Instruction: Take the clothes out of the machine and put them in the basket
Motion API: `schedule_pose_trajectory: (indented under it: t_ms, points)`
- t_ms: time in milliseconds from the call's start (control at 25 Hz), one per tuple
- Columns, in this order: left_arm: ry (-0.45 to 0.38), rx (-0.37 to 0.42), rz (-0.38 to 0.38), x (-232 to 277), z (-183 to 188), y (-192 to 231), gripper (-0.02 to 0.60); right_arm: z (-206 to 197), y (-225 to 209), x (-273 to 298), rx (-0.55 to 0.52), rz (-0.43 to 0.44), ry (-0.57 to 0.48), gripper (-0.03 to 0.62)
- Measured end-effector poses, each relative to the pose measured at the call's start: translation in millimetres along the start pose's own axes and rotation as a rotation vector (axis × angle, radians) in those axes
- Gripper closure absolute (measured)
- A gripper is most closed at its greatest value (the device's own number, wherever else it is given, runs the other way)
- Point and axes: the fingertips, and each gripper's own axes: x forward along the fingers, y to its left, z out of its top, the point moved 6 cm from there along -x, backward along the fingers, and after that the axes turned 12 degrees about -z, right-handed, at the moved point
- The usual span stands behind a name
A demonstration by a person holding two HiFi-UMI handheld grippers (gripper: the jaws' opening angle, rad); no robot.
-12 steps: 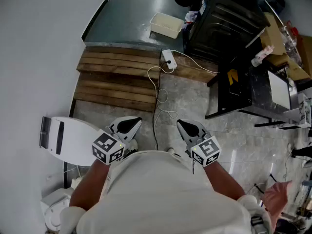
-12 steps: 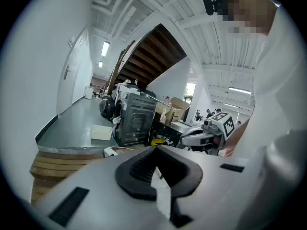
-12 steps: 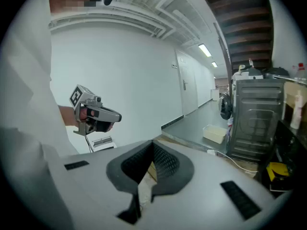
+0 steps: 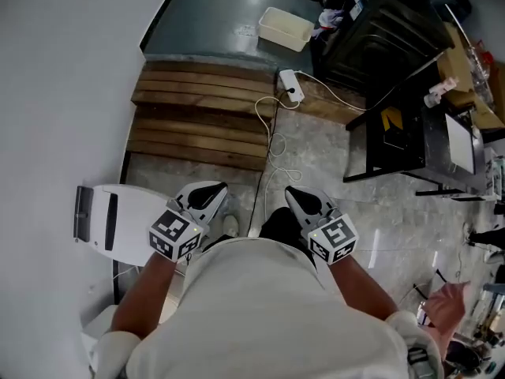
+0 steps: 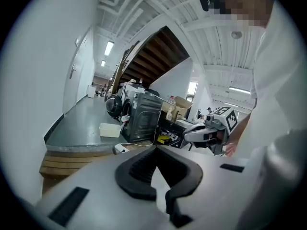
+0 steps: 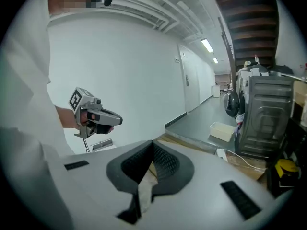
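The white basket [image 4: 286, 28] stands on the grey floor far ahead, beyond the wooden steps. It also shows in the left gripper view as the basket [image 5: 110, 129] and in the right gripper view as the basket [image 6: 223, 131]. Behind it is the dark round-doored machine [image 5: 115, 107], with a bit of coloured cloth [image 4: 327, 14] near it. My left gripper [image 4: 211, 189] and right gripper [image 4: 293, 194] are held close to the body, far from both. Each is shut with nothing between its jaws, as seen at the left gripper [image 5: 155, 148] and the right gripper [image 6: 152, 143].
Wooden plank steps [image 4: 201, 125] lie ahead. A white power strip [image 4: 291, 86] trails a cable across them. A black cabinet [image 4: 379, 34] and a black stand [image 4: 387, 144] crowd the right. A white flat device [image 4: 110, 221] lies on the floor at the left.
The view has shifted a little, and a dark leg now shows between the grippers. Both grippers stay shut in front of the body.
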Motion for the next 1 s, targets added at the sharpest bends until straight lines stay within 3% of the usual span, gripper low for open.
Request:
schedule_pose_trajectory:
  t_ms: [80,200,280,480,720,1000]
  points:
    - [-0.017,-0.005,0.023,-8,2,13,0.569,6,8,10,0.000,-0.001,0.004,0.591]
    - [-0.036,-0.007,0.049,-9,7,29,0.463,10,13,23,-0.011,0.015,0.011,0.591]
    - [-0.039,-0.007,0.061,-6,11,38,0.423,10,13,33,-0.010,0.025,0.019,0.545]
    - [-0.046,-0.005,0.083,1,24,80,0.345,16,6,76,-0.018,0.046,0.039,0.545]
    - [-0.034,-0.003,0.119,33,56,153,0.327,21,-37,145,0.017,0.084,0.081,0.545]
    - [0.026,-0.033,0.124,89,119,266,0.327,58,-112,249,0.029,0.127,0.119,0.545]
